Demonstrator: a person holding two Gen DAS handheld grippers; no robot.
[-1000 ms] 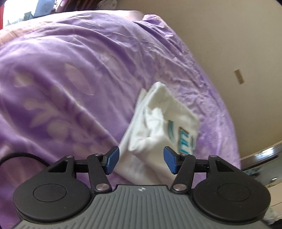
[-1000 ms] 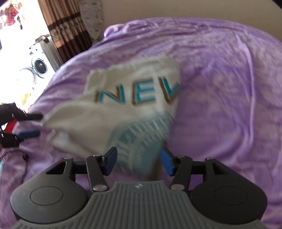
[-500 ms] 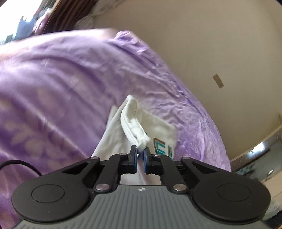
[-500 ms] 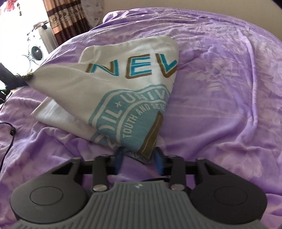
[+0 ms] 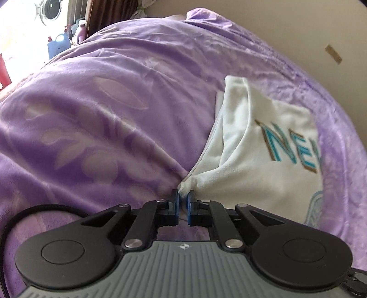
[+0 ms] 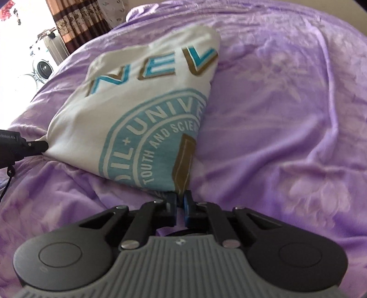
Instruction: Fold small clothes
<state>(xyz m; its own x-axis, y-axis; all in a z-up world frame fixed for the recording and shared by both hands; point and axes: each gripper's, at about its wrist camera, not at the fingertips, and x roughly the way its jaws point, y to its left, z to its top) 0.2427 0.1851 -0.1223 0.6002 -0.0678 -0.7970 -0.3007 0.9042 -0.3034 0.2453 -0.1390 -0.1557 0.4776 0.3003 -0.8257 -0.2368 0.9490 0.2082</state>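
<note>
A white T-shirt (image 5: 270,169) with teal and gold letters and a round teal print lies partly folded on a purple bedspread (image 5: 91,128). My left gripper (image 5: 182,197) is shut on a bunched corner of the shirt, pulling it taut. In the right wrist view the shirt (image 6: 137,119) stretches from the left gripper (image 6: 34,146) at the left edge to my right gripper (image 6: 180,199), which is shut on the shirt's near corner by the gold print.
The purple bedspread (image 6: 286,114) fills both views, wrinkled around the shirt. A beige wall (image 5: 298,27) stands behind the bed. A washing machine (image 6: 43,67) and curtains (image 6: 78,20) are at the far left. A black cable (image 5: 27,215) lies by the left gripper.
Both grippers have closed on shirt corners from open a second ago. The shirt has been drawn out flatter between them and toward me.
</note>
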